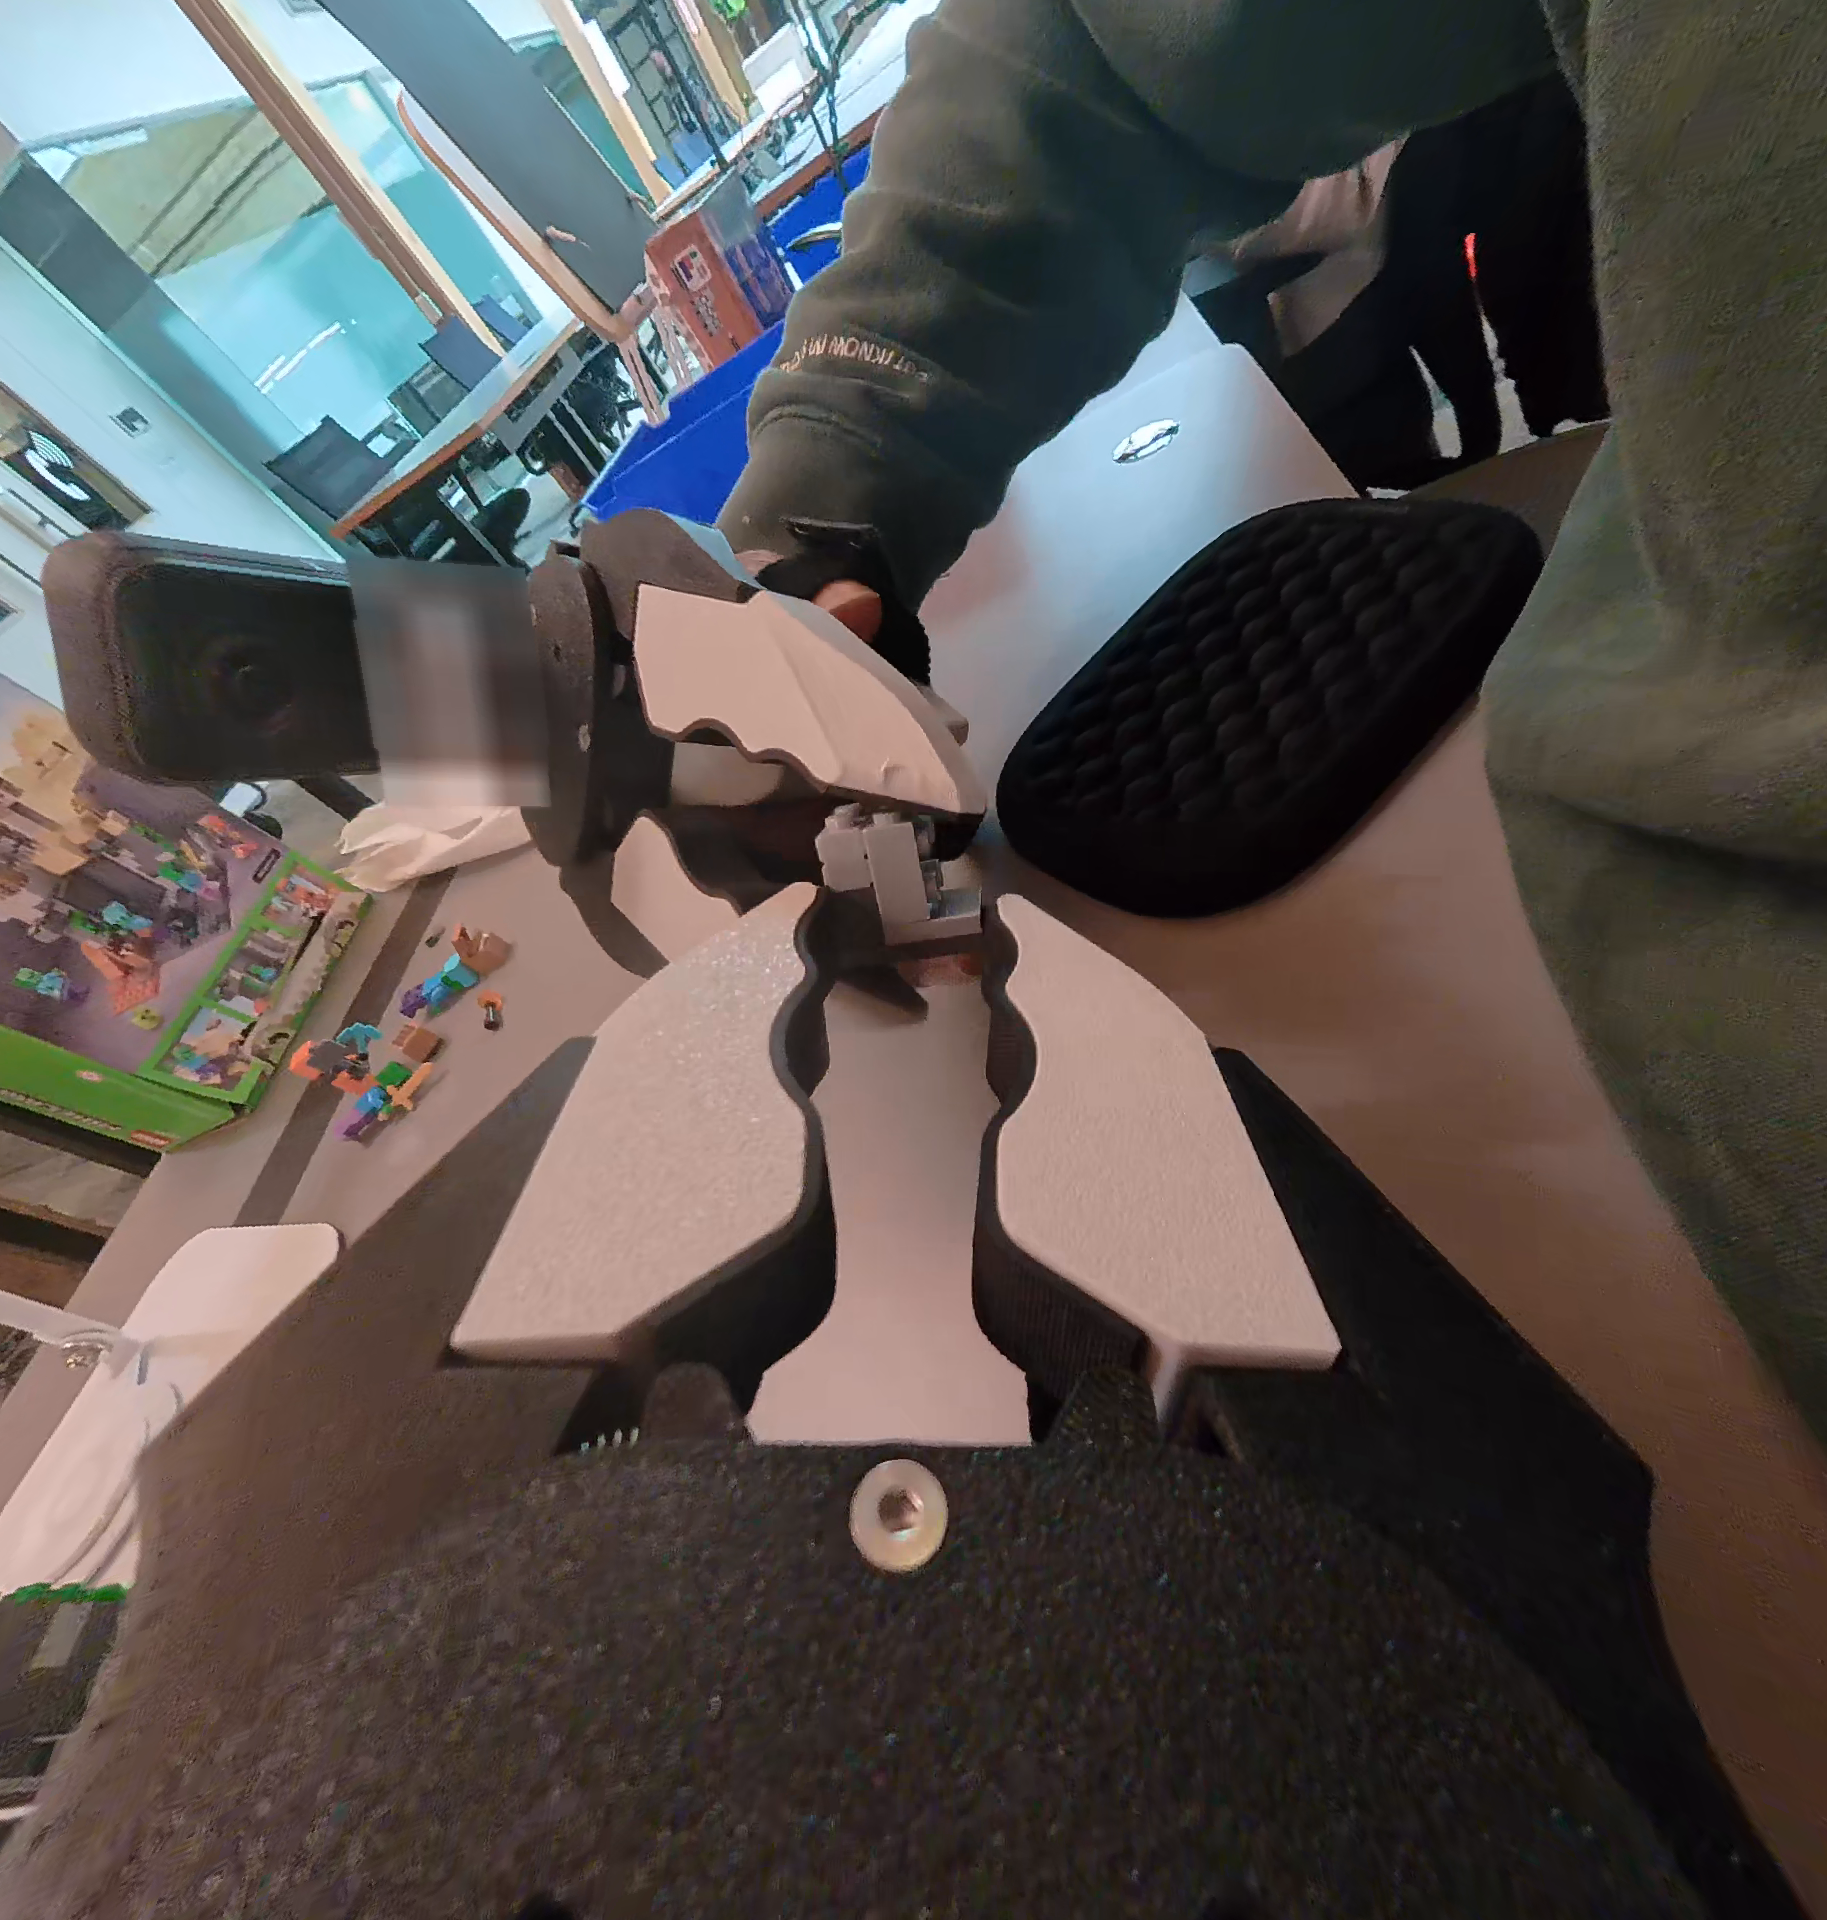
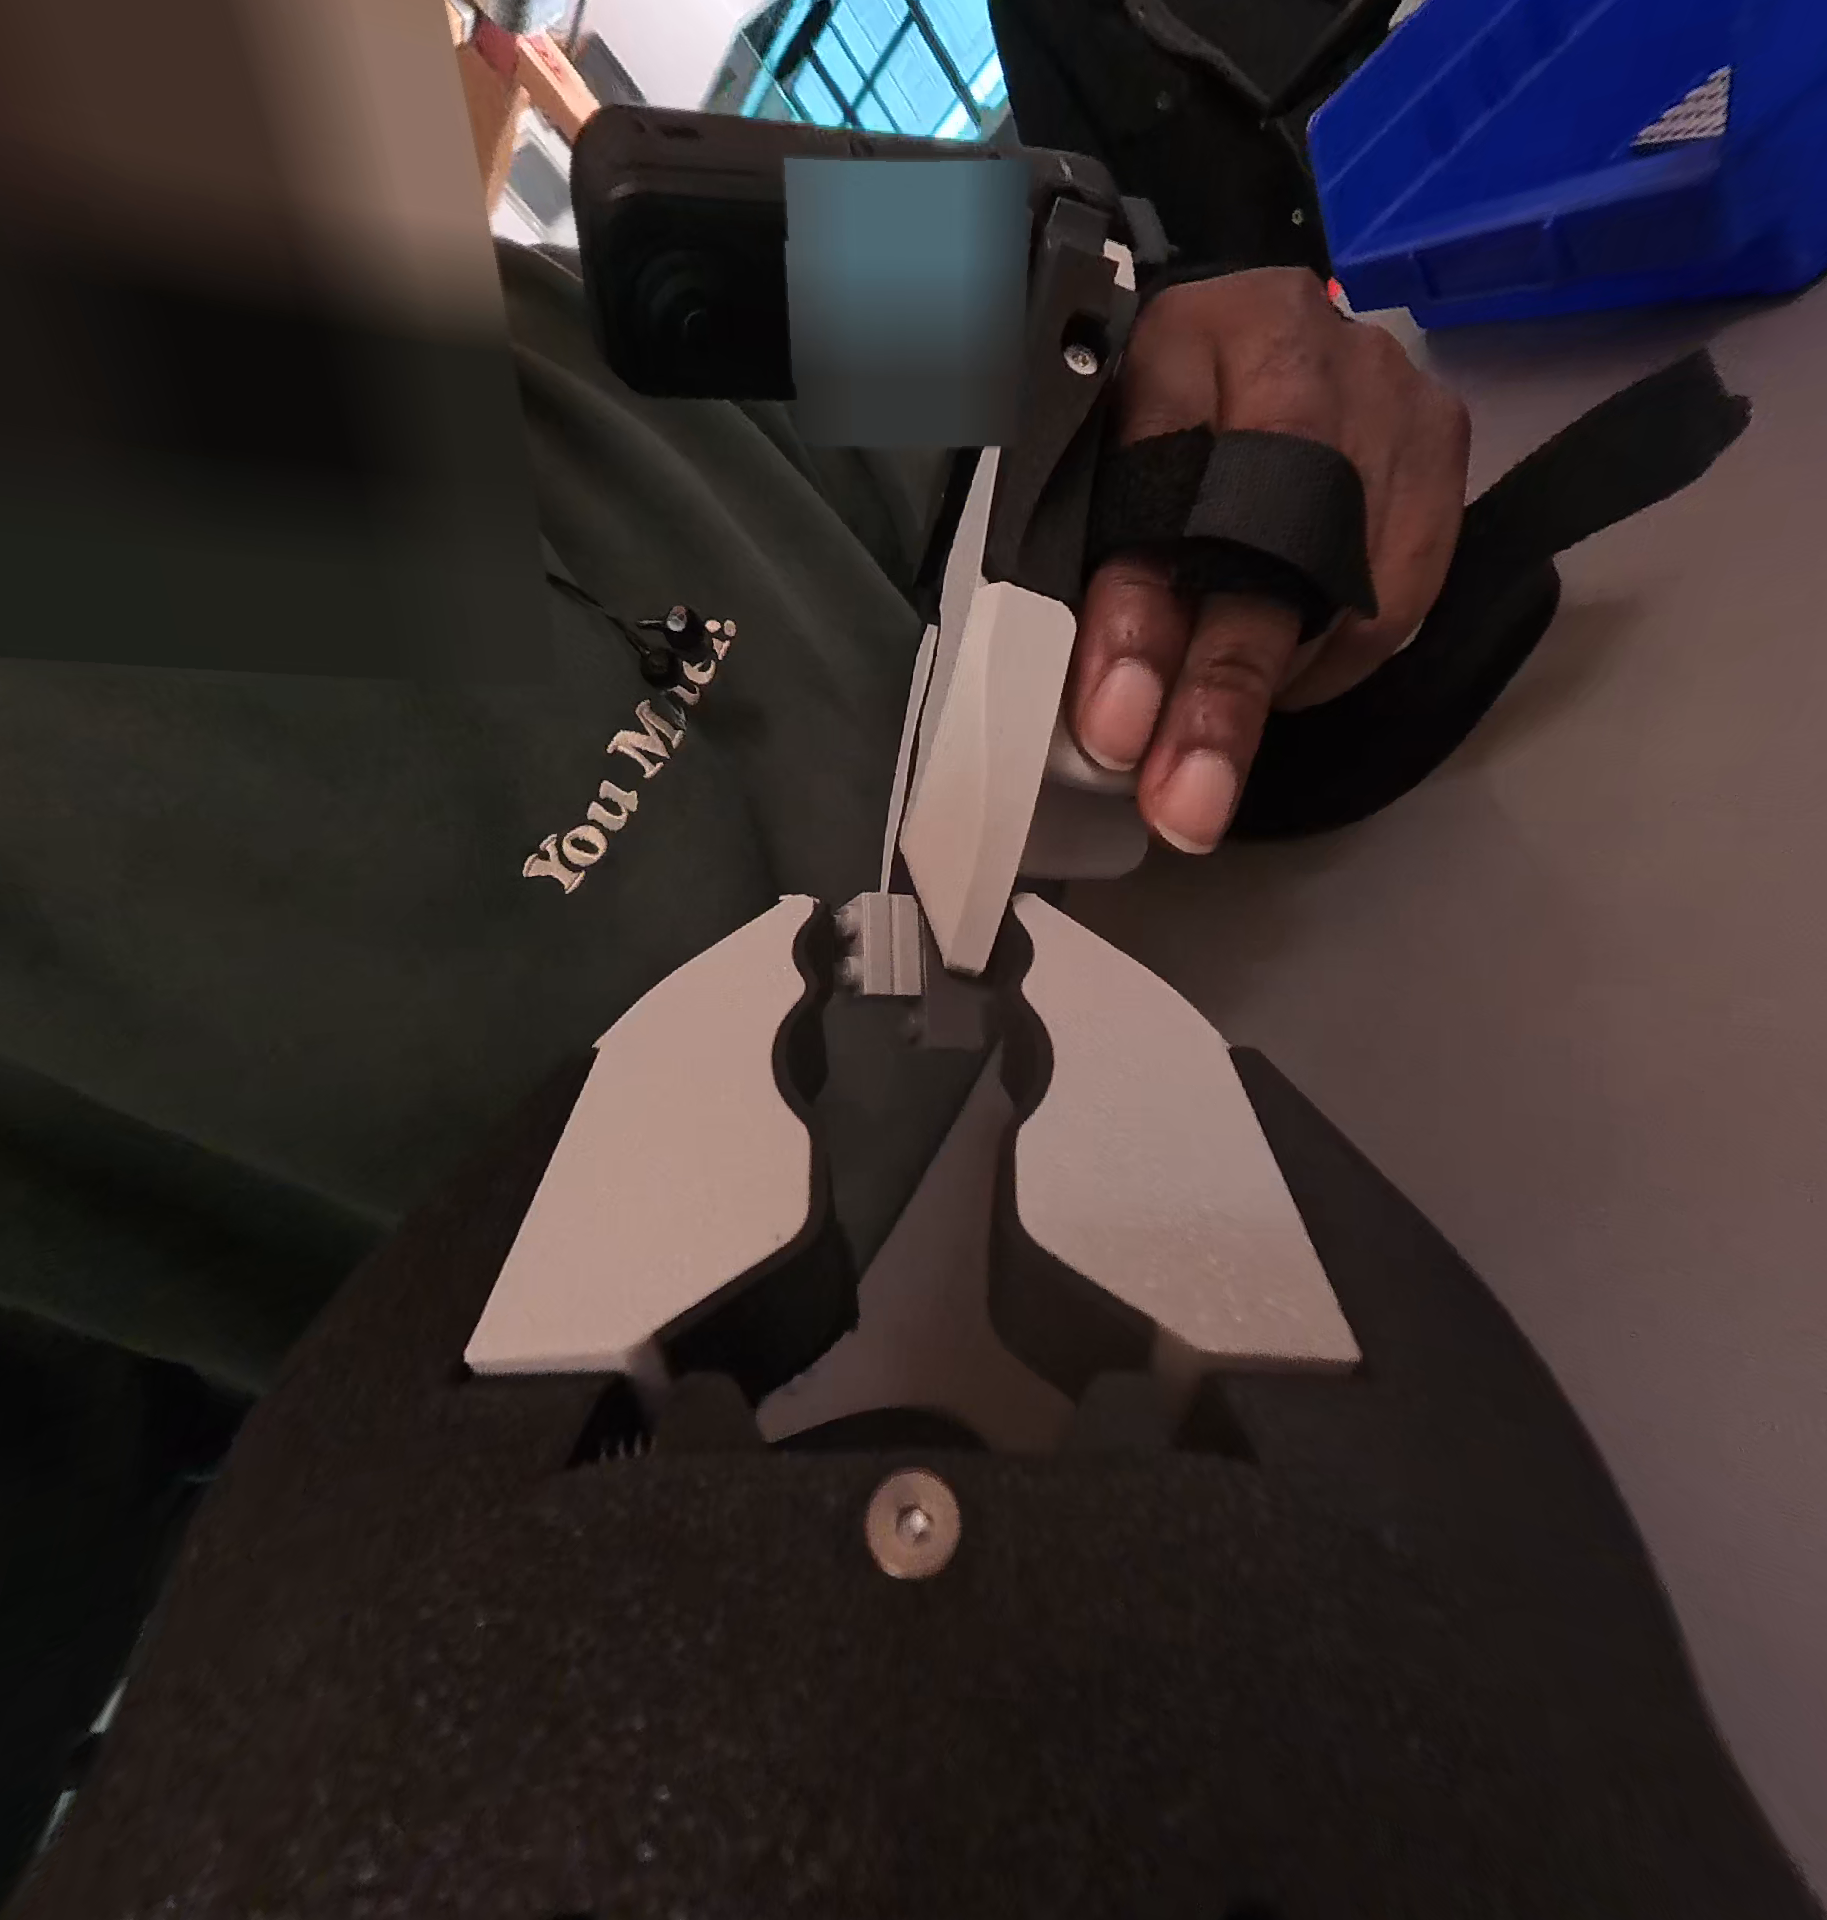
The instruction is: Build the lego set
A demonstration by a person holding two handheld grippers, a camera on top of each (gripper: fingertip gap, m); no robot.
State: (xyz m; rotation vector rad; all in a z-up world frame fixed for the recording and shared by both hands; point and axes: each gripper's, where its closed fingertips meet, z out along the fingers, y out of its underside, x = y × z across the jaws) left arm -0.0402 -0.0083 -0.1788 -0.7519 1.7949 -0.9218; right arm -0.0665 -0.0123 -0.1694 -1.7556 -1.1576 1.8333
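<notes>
A small lego assembly (image 1: 893, 883) of grey bricks on a brown piece is held in the air above the grey table (image 1: 1356, 1039). My left gripper (image 1: 909, 914) is closed on its lower part, one fingertip on each side. My right gripper (image 1: 867, 831) comes in from the upper left and clamps the grey top bricks. In the right wrist view the grey brick (image 2: 883, 945) and a darker piece (image 2: 950, 1023) sit between my right gripper's (image 2: 914, 920) tips. My left gripper's fingers (image 2: 976, 779) come down from above beside them.
A lego box (image 1: 109, 935) lies at the left, with minifigures and loose pieces (image 1: 400, 1049) beside it. A black textured pad (image 1: 1273, 707), a silver laptop (image 1: 1148, 447) and a blue bin (image 2: 1574, 156) are nearby. The person's green sweatshirt (image 2: 265, 779) is close behind. My left and right fingertips are right by each other.
</notes>
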